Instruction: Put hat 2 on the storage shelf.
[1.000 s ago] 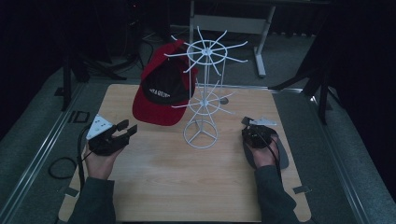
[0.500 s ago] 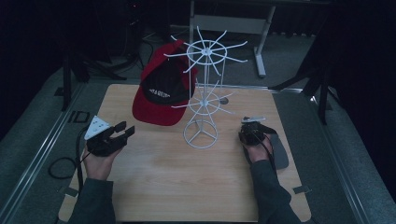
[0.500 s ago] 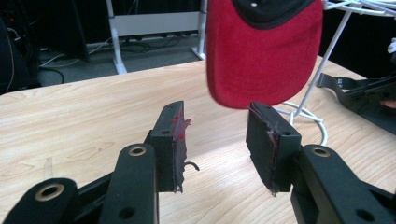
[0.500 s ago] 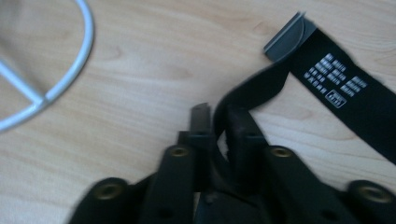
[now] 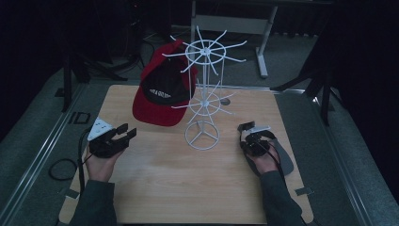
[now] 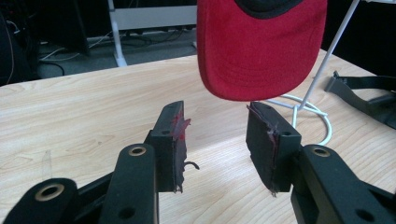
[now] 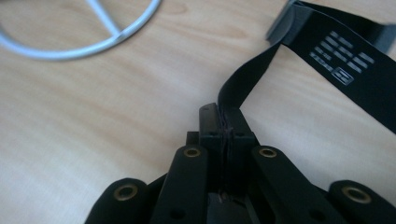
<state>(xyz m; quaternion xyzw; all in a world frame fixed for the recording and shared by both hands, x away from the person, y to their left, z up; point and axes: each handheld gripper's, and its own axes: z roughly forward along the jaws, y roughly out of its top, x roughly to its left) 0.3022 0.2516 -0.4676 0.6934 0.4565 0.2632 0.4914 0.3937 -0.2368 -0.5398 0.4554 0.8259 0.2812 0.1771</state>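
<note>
Bare wooden table lies between wide-open left gripper and right gripper pinching a black strap

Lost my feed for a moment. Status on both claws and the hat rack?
Left claw open, empty, facing red cap. Right claw shut on black strap. Cap hangs on white rack; nothing blocking.
</note>
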